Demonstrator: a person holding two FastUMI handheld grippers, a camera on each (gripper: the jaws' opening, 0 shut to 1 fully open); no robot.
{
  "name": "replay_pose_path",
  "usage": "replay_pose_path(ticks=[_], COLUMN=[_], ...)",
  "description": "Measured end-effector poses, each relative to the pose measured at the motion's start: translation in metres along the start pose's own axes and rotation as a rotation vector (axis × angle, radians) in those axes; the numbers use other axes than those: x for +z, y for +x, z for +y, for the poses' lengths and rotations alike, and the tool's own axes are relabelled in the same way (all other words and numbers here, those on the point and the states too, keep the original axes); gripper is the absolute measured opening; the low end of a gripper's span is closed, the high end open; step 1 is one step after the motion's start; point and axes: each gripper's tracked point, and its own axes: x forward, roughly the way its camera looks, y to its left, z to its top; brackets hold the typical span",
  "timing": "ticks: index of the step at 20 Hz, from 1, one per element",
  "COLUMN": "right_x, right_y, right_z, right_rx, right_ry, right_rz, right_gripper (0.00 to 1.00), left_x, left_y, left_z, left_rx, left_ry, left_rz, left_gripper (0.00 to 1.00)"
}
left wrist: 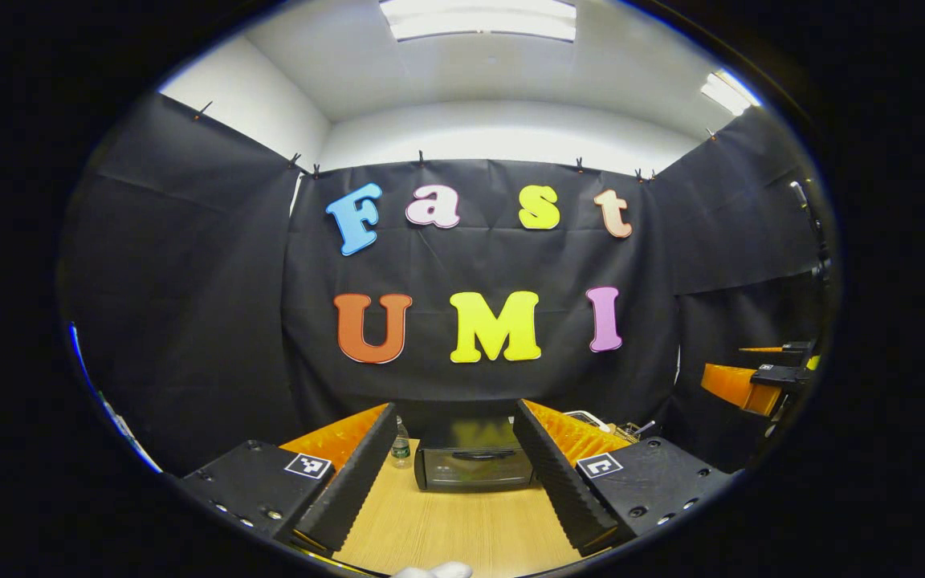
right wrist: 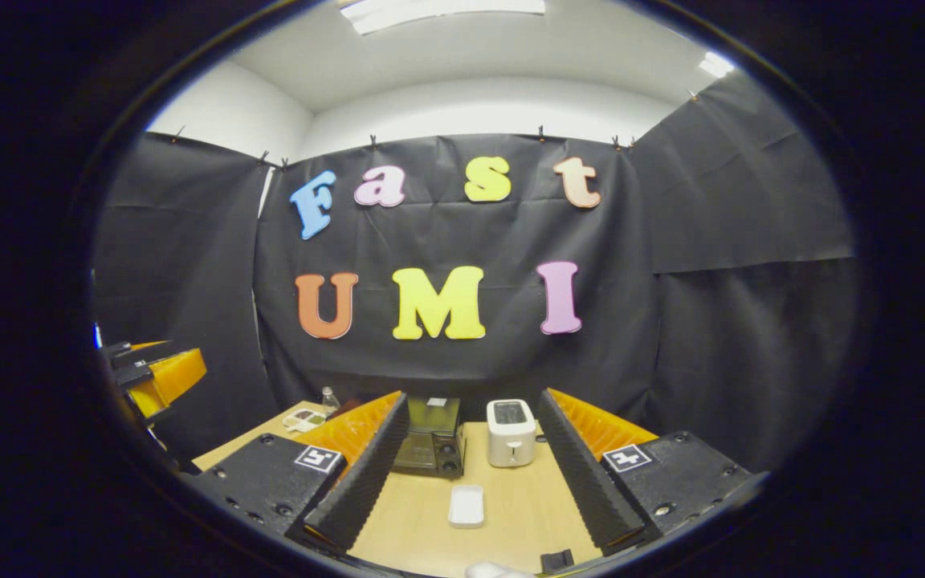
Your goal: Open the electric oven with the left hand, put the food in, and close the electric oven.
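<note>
Pale wooden tabletop — small dark electric oven shut, far off; left gripper and right gripper gape empty — approach its handle squarely.

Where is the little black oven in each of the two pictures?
Left gripper view: the oven sits low and centre on the table, framed between the tool's two fingers, door closed.
Right gripper view: the oven is low, just left of centre, beside the white toaster.
Shared landmark: the small bottle left of the oven.
</note>
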Motion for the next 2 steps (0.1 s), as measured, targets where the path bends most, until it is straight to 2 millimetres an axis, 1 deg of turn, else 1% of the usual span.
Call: replay_pose_path(ticks=[1, 2], right_x=[0.0001, 0.0004], right_y=[0.0004, -0.0004], right_z=[0.0, -0.0001], right_rx=[0.001, -0.001], right_ry=[0.005, 0.008], right_rz=[0.001, 0.0], right_gripper=[1.0, 1.0], left_x=[-0.001, -0.0016], left_y=[0.0012, 0.0012], left_z=[-0.001, -0.0011], left_rx=[-0.004, -0.004], left_ry=[0.002, 0.005], left_rz=[0.002, 0.002], left_gripper=[0.87, 0.95])
